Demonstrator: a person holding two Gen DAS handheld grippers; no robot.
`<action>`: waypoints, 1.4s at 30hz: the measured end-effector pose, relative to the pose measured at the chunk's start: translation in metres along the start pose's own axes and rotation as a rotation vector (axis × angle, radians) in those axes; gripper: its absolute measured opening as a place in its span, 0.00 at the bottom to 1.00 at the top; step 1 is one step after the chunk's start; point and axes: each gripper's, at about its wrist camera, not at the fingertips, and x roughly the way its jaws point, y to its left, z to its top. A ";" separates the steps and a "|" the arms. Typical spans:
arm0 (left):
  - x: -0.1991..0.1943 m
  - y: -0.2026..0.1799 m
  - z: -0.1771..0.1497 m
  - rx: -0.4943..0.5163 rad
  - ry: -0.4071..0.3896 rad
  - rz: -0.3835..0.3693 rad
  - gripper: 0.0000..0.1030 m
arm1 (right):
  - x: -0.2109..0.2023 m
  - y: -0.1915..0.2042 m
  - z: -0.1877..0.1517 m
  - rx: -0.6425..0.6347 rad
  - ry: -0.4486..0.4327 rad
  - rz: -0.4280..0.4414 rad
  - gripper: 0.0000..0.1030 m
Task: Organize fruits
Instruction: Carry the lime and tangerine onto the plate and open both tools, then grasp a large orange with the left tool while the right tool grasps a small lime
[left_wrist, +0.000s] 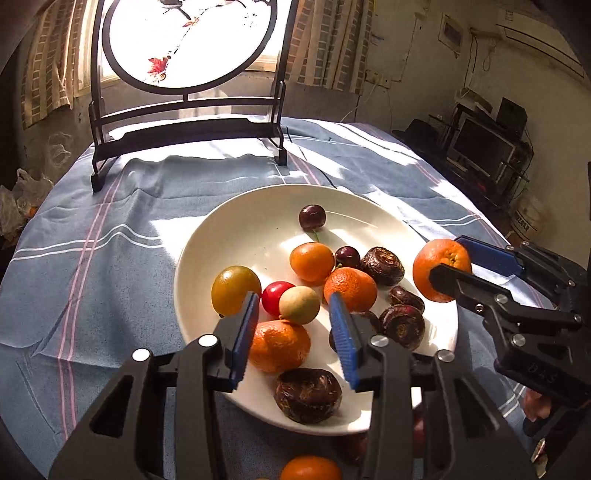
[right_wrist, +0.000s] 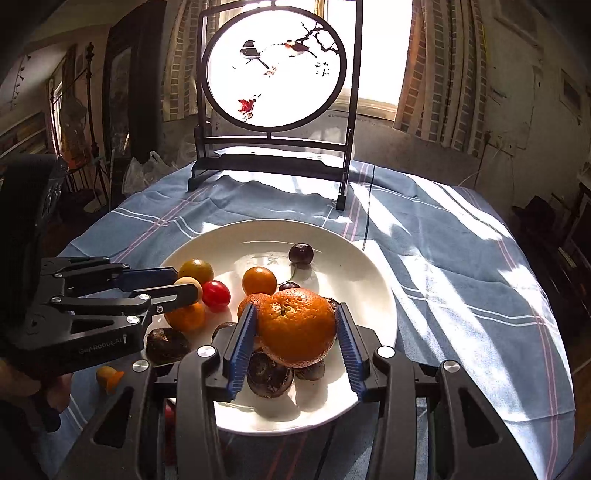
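Note:
A white plate (left_wrist: 221, 236) on the blue cloth holds several tangerines, cherries, dark water chestnuts, a red tomato (left_wrist: 275, 297), a yellow tomato (left_wrist: 234, 288) and a pale round fruit (left_wrist: 299, 304). My right gripper (right_wrist: 297, 334) is shut on a tangerine (right_wrist: 295, 328) and holds it above the plate's near side (right_wrist: 369, 266); it shows in the left wrist view (left_wrist: 441, 269) over the plate's right rim. My left gripper (left_wrist: 293, 317) is open and empty above the fruit in the plate; in the right wrist view (right_wrist: 184, 284) it is at the left.
A dark wooden stand with a round painted screen (left_wrist: 188, 140) stands at the back of the table. Loose fruit lie on the cloth before the plate: an orange one (left_wrist: 310, 469) and an orange piece (right_wrist: 109, 376). Furniture stands beyond the table at the right.

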 end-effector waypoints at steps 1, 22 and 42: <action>-0.001 0.003 0.000 -0.016 -0.007 0.004 0.52 | -0.001 -0.001 0.000 0.002 -0.006 -0.004 0.46; -0.108 -0.034 -0.138 0.187 0.033 -0.004 0.58 | -0.092 0.004 -0.099 0.081 0.049 0.087 0.46; -0.065 -0.050 -0.134 0.039 0.085 -0.054 0.34 | -0.096 0.015 -0.129 0.107 0.090 0.160 0.46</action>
